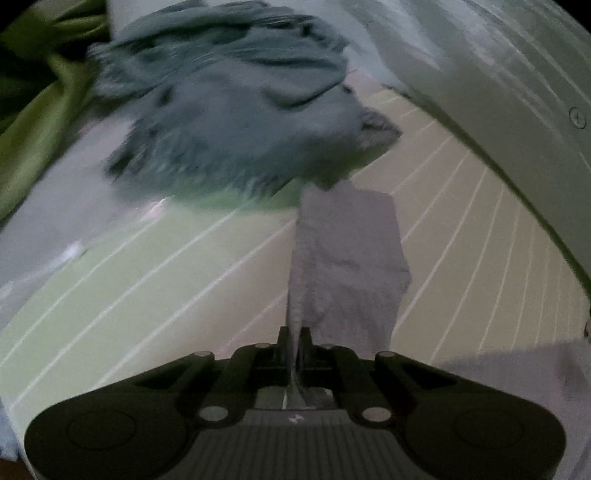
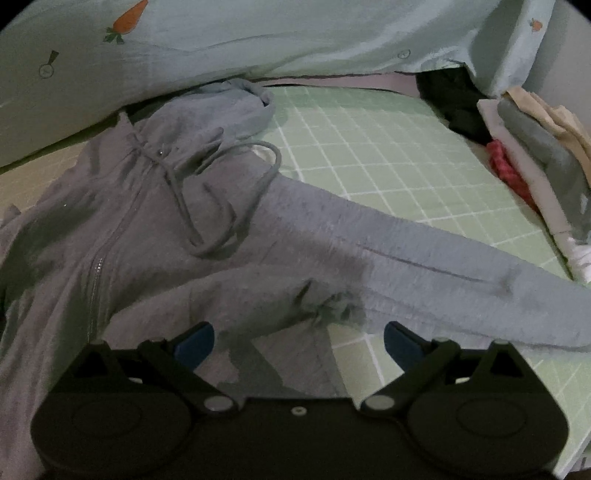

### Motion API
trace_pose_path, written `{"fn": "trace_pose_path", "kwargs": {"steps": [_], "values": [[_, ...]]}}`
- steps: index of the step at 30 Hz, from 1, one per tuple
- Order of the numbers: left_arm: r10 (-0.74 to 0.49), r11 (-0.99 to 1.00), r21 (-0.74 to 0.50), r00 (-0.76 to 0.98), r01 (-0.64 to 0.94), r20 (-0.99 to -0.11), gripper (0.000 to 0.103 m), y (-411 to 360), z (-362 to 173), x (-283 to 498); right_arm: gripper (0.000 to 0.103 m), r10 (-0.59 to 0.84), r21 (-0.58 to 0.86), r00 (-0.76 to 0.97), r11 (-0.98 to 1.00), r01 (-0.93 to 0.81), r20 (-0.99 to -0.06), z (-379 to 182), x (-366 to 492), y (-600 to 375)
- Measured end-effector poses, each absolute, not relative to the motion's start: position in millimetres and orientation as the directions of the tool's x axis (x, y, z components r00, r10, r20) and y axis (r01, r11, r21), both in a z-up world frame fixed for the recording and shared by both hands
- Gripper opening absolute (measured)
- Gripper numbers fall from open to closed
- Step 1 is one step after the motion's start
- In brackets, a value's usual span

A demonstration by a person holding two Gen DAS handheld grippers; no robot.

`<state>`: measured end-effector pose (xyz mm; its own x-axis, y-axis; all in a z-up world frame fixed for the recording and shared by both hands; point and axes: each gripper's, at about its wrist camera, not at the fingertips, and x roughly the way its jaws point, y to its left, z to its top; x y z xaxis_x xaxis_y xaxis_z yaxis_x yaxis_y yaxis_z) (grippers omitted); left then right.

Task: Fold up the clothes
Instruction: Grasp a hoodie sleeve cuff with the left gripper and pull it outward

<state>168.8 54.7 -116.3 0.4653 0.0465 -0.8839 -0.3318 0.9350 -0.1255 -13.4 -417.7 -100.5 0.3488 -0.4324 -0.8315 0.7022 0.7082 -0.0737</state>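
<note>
Left wrist view: no readable writing or brand anywhere. Left gripper (image 1: 294, 341) at 6 o'clock, jaws pressed together, pinching a thin fold of grey cloth (image 1: 347, 258) that rises toward 12 o'clock from between the fingers. Blurred grey-blue bundle of the garment (image 1: 229, 110) at 11 o'clock, over a pale green sheet with white lines (image 1: 147, 288). Green fabric (image 1: 37, 122) at 9 to 10 o'clock.

Right wrist view: no legible text; only carrot prints on a light blue pillow (image 2: 258, 33) at 12 o'clock. Right gripper (image 2: 298, 341) at 6 o'clock, jaws spread wide, blue pads (image 2: 195, 341) holding nothing, hovering over the grey zip hoodie (image 2: 147, 229) spread on the checked green bed sheet (image 2: 388, 158). One sleeve (image 2: 461, 273) stretching toward 3 o'clock; drawstring (image 2: 221, 206) looped near centre. Stack of folded clothes (image 2: 532, 158) at 2 o'clock.
</note>
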Motion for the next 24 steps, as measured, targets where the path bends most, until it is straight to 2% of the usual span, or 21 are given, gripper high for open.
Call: {"fn": "trace_pose_path", "kwargs": {"steps": [4, 6, 11, 13, 19, 21, 22, 24], "values": [[0.036, 0.928, -0.130, 0.431, -0.350, -0.902, 0.008, 59, -120, 139, 0.100, -0.433, -0.058, 0.371, 0.711, 0.701, -0.821, -98, -14, -419], [0.023, 0.925, -0.147, 0.436, -0.351, -0.900, 0.016, 63, -121, 135, 0.100, -0.430, -0.051, 0.376, 0.711, 0.702, -0.821, -98, -14, -420], [0.024, 0.916, -0.170, 0.474, -0.363, -0.880, 0.053, 74, -116, 147, 0.100, -0.412, -0.052, 0.378, 0.730, 0.681, -0.829, -100, -13, -417], [0.031, 0.908, -0.179, 0.486, -0.380, -0.873, 0.055, 81, -117, 158, 0.100, -0.415, -0.065, 0.377, 0.740, 0.670, -0.828, -100, -11, -414], [-0.008, 0.891, -0.237, 0.509, -0.386, -0.860, 0.051, 95, -122, 178, 0.100, -0.434, -0.093, 0.362, 0.737, 0.669, -0.825, -99, -10, -410], [-0.013, 0.891, -0.244, 0.516, -0.383, -0.857, 0.030, 96, -123, 180, 0.100, -0.436, -0.100, 0.353, 0.733, 0.672, -0.828, -99, -10, -408], [-0.009, 0.891, -0.244, 0.523, -0.383, -0.852, 0.009, 97, -123, 180, 0.100, -0.438, -0.103, 0.348, 0.731, 0.675, -0.829, -99, -11, -406], [0.000, 0.890, -0.245, 0.536, -0.385, -0.844, 0.007, 100, -122, 179, 0.100, -0.443, -0.108, 0.342, 0.726, 0.679, -0.829, -99, -13, -405]]}}
